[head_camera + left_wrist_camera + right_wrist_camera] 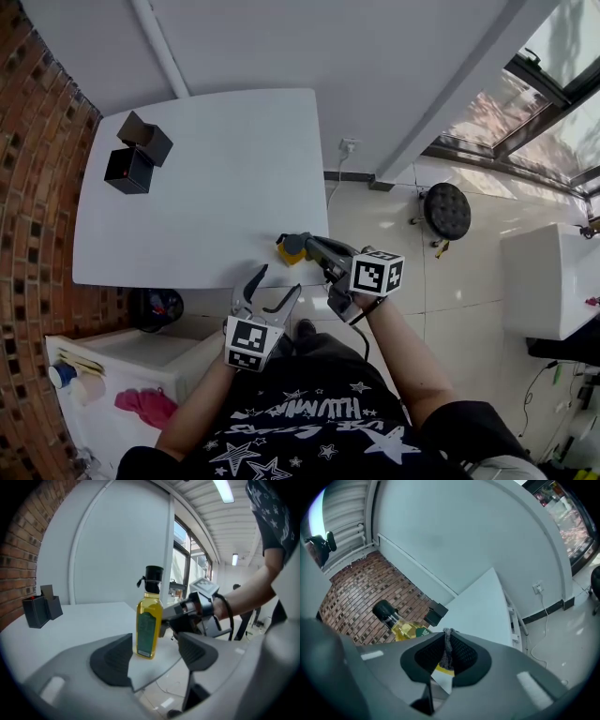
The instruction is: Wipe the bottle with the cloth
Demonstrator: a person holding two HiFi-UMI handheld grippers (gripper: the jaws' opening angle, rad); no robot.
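Note:
A bottle of yellow oil (pixel 290 248) with a black cap and green label stands upright on the white table (pixel 187 206), close to its near edge. My right gripper (pixel 311 247) reaches it from the right, shut on a thin fold of grey cloth (pixel 448 644). In the right gripper view the bottle (pixel 403 627) shows just past the right gripper (pixel 447 656); I cannot tell whether the cloth touches it. My left gripper (pixel 275 284) hovers off the table's edge, open and empty. In its own view the bottle (pixel 149 620) stands beyond the left gripper (pixel 154 656).
Two black boxes (pixel 139 153) sit at the table's far left. A brick wall runs along the left. A white bin holding a pink cloth (pixel 145 405) stands at lower left. A black round stool (pixel 446 210) and a white cabinet (pixel 553 281) stand on the tiled floor.

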